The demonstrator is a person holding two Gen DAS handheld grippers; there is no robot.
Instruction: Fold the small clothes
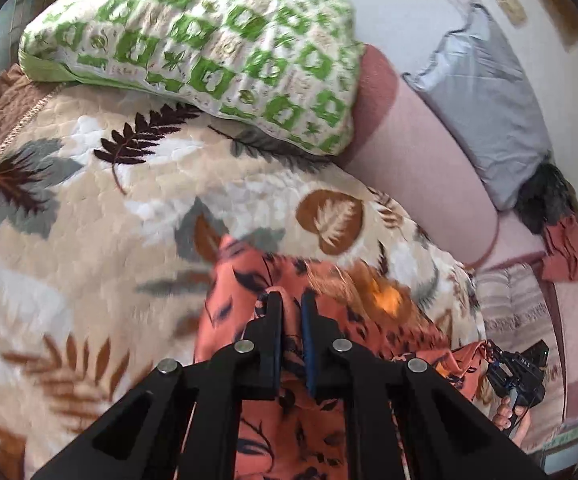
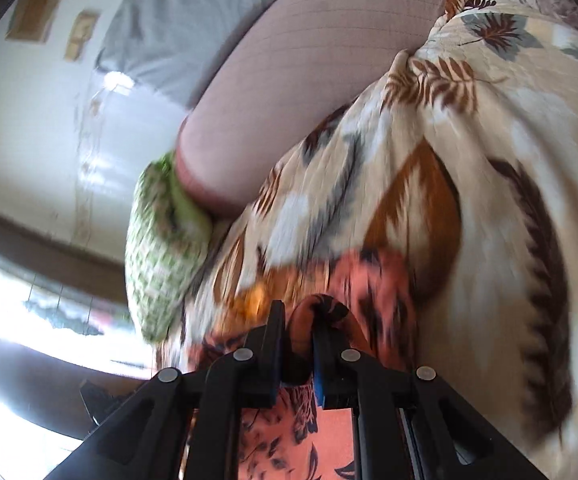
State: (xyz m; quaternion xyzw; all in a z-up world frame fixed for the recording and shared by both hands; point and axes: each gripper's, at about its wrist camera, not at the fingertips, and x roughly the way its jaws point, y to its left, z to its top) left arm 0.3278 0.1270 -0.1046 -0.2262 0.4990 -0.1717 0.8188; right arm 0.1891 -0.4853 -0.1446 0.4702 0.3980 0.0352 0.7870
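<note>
An orange garment with dark leaf print (image 1: 345, 312) lies on the leaf-patterned blanket (image 1: 109, 208). My left gripper (image 1: 291, 300) is shut on a fold of it, with cloth pinched between the fingers. In the right wrist view the same orange garment (image 2: 373, 280) is bunched up, and my right gripper (image 2: 299, 312) is shut on a rolled edge of it. The right gripper also shows at the lower right of the left wrist view (image 1: 517, 372), held in a hand. Both views are blurred by motion.
A green-and-white pillow (image 1: 209, 44) lies at the head of the bed, also in the right wrist view (image 2: 161, 252). A pink bolster (image 1: 421, 160) and a grey pillow (image 1: 485, 108) lie along the wall. A dark furry item (image 1: 541, 196) sits beyond.
</note>
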